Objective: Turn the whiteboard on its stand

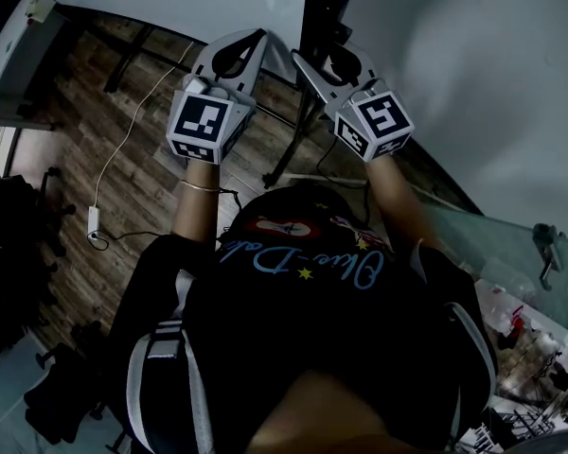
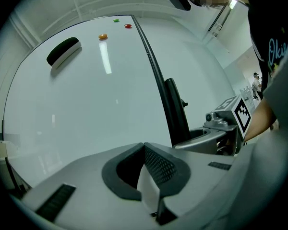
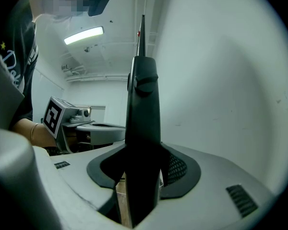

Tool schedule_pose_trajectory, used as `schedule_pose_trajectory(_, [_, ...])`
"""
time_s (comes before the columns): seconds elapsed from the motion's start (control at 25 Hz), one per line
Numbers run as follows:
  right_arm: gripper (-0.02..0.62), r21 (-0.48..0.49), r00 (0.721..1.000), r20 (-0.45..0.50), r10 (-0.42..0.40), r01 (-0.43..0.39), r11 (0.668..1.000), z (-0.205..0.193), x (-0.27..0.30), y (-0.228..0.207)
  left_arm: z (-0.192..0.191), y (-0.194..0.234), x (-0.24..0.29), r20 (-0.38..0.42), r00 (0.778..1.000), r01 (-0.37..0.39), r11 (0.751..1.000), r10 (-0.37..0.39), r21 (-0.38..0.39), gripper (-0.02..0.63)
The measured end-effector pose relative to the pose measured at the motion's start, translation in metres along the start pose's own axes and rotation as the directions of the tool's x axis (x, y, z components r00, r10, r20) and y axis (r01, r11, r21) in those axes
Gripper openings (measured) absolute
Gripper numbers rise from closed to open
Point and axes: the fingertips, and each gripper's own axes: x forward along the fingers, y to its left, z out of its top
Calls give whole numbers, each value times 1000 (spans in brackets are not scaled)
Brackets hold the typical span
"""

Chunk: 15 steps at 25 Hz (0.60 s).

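The whiteboard (image 2: 86, 104) fills the left gripper view, with a black eraser (image 2: 63, 51) and small magnets (image 2: 102, 36) stuck on it. Its black side frame runs down to the stand's black upright (image 2: 175, 109). My right gripper (image 3: 143, 147) is shut on that upright (image 3: 143, 109), which fills the gap between the pads just below a small knob. In the head view the upright (image 1: 314, 26) rises just beyond the right gripper (image 1: 308, 64). My left gripper (image 2: 144, 147) points at the board face with its tips together. A pale strip shows behind the tips.
On the wood floor to the left lie a power strip and its white cable (image 1: 93, 223), with dark chair bases (image 1: 9, 225) further left. A glass-topped table (image 1: 511, 253) stands at the right. A pale wall (image 1: 492, 83) lies beyond the upright.
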Motion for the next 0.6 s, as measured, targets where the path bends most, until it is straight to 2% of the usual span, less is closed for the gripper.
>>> schedule_pose_trajectory(0.32, [198,-56,1000,-27,-3,2,998,-2,-9,2,6,-6,-4,22,1000,12,1000,-12,1,14])
schedule_pose_trajectory(0.6, [198,-156,999,21,-47,50,986,15,-31,6,11,-22,-11,38,998,48,999,-48,-8,14])
